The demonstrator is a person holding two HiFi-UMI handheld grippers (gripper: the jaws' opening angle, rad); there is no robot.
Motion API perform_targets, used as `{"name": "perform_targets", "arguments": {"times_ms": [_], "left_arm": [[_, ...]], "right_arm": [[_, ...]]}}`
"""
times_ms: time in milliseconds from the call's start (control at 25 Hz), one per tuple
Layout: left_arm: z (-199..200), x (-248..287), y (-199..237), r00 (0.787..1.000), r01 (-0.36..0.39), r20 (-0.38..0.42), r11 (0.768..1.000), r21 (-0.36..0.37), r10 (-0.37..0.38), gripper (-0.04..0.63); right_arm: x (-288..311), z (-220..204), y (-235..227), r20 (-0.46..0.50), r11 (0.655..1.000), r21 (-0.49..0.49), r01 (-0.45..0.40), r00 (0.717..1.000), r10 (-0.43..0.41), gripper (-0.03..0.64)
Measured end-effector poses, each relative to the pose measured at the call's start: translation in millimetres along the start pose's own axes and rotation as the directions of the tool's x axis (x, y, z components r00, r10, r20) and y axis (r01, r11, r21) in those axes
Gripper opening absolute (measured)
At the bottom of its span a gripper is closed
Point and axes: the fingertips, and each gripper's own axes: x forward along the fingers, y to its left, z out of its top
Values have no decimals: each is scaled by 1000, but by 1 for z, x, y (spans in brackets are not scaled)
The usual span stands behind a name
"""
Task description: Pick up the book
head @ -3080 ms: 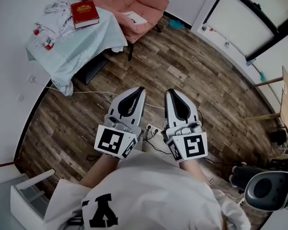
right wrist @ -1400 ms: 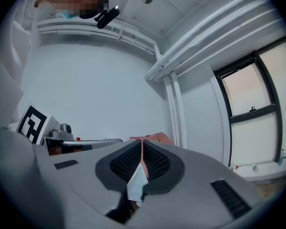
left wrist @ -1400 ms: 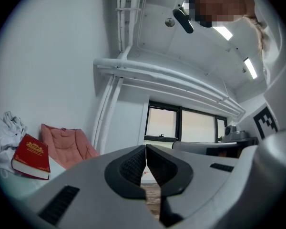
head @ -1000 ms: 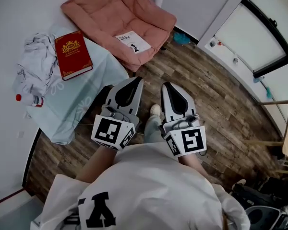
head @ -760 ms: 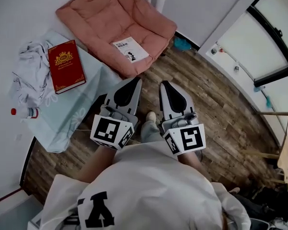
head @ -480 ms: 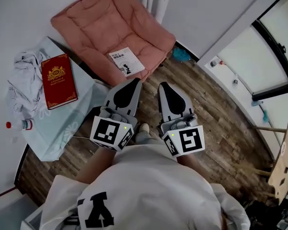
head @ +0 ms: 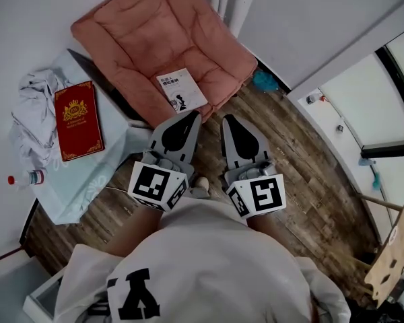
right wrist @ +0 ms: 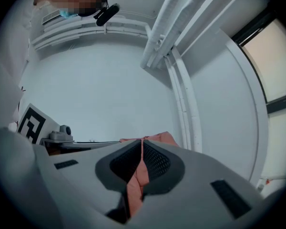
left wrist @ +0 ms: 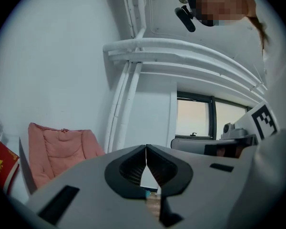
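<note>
- At centre of the head view, the left gripper and right gripper sit side by side. Each has its jaws pressed together with nothing between them.
- Risk: jaws this tight would only shove a book. They need to spread before reaching in.
- Just above the jaw tips, a white booklet lies on the seat of a pink armchair.
- At left of frame, a red book lies flat on a cloth-covered table, well apart from both grippers.
- Risk: two books are in view and the task names only one, so the wrong one could be taken.
- Risk: the red book lies flat, so a jaw slid under it could snag the table's covering.
- Crumpled white fabric lies just beside the red book's left edge, and a small bottle lies at the table's lower left. Either could be dragged or knocked.
- Nothing stands between the grippers and either book.
</note>
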Motion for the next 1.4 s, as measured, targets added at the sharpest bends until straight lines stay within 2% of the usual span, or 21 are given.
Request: {"name": "perform_targets", "arguments": {"times_ms": [400,680,920,1200,1240,1320,1400], "left_arm": [[-5,23,16,1000,-13,-14,1000,-16,13,5],[-50,27,42,991,-51,-128,995,-82,40,5],[-106,35,94,960,-153,-249,984,-88,127,5],[-160,66,157,922,-233,-347,961,-150,170,8],[-167,74,166,915,-248,-362,955,-161,176,25],[-184,90,180,901,-267,-396,946,-183,177,117],[-200,103,192,892,-279,-419,937,-210,171,160]], "right_arm": [[23,-6,-11,-31,1000,-7,-23,999,23,32],[46,-45,-14,-123,996,-19,-86,989,83,32],[75,-92,-32,-223,995,-29,-95,971,86,34],[132,-149,-56,-321,995,-37,-93,944,77,34],[141,-156,-60,-333,995,-40,-94,940,76,34],[160,-172,-67,-358,995,-37,-98,930,78,34],[177,-192,-72,-395,993,-17,-113,914,97,35]]}}
